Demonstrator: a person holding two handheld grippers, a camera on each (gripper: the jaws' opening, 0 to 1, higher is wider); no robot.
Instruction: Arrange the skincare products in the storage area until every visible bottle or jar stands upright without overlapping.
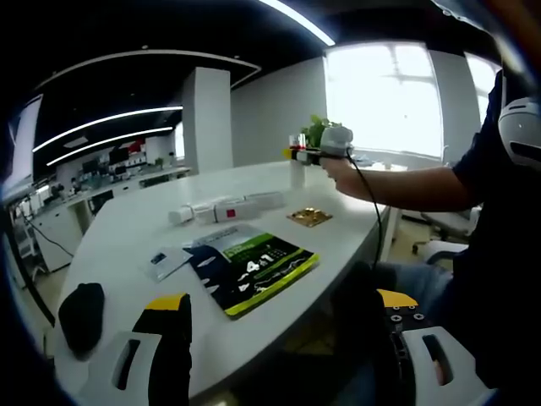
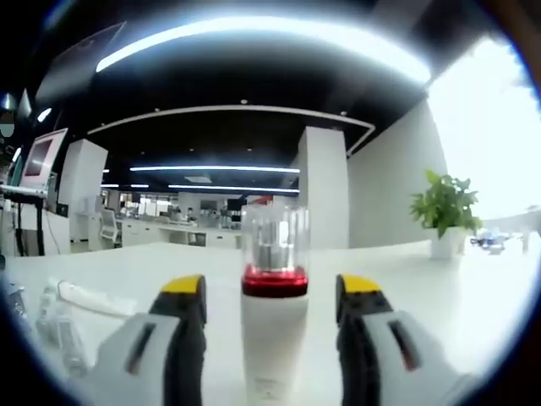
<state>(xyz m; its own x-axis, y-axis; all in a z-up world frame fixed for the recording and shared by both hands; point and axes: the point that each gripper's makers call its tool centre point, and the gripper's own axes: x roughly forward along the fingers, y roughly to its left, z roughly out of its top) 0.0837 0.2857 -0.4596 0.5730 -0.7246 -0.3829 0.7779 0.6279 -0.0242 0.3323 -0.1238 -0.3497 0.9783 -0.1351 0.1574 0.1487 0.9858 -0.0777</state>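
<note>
My right gripper (image 2: 270, 309) stood with its jaws spread, and between them rose a white bottle (image 2: 273, 317) with a red band and a clear cap, upright on the white table (image 2: 439, 288). I could not tell whether the yellow-tipped pads touched its sides; a narrow gap showed on each side. A potted plant (image 2: 445, 211) sat at the far right of that table. Some white tubes (image 2: 72, 309) lay flat at the left.

From the left gripper view, my left gripper (image 1: 283, 317) was spread wide and empty, near the table's (image 1: 127, 220) near edge. My right gripper (image 1: 317, 152) showed at the far end, held in my hand (image 1: 338, 167), at the bottle (image 1: 297, 169). A row of white tubes (image 1: 224, 209) lay on their sides mid-table, well apart from either gripper. A green booklet (image 1: 252, 269) lay nearer, a gold packet (image 1: 309, 217) right of the tubes, a dark object (image 1: 82, 315) at the near left.
</note>
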